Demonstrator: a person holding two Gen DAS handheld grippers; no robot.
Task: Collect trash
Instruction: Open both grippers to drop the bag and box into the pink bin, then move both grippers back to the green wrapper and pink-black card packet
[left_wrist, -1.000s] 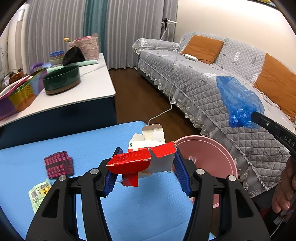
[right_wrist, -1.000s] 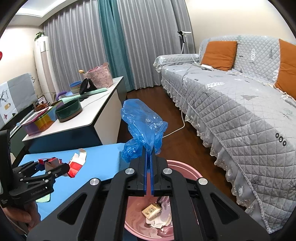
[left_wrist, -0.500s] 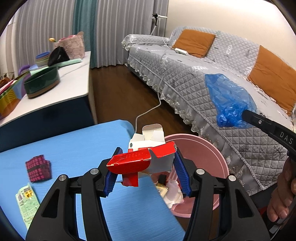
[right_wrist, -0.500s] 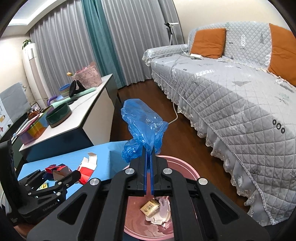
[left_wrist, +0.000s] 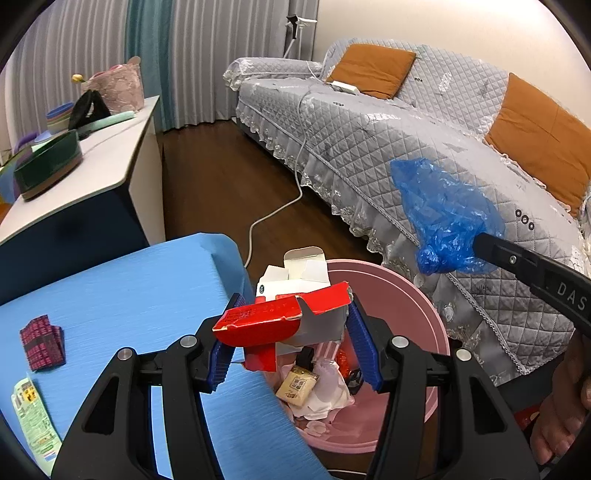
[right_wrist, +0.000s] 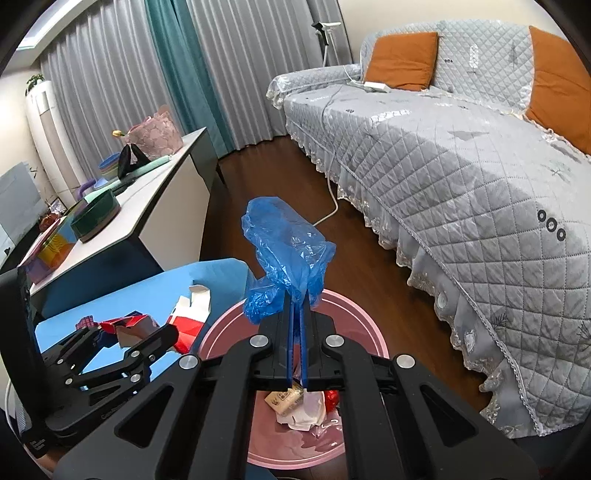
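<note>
The blue tabletop (left_wrist: 122, 295) ends beside the pink bin (left_wrist: 413, 295). The left gripper (left_wrist: 291, 343) clamps a torn red-and-white carton (left_wrist: 284, 317) over the bin's near rim. The right gripper (right_wrist: 295, 314), pinched tight, holds a crumpled blue plastic bag (right_wrist: 284, 254) above the bin.

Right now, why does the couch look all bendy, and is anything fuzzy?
Left wrist view: the fisheye lens bows the couch and darkens the corners; the red box looks sharp. Right wrist view: same curve, blue bag crisp, nothing blurred.
</note>
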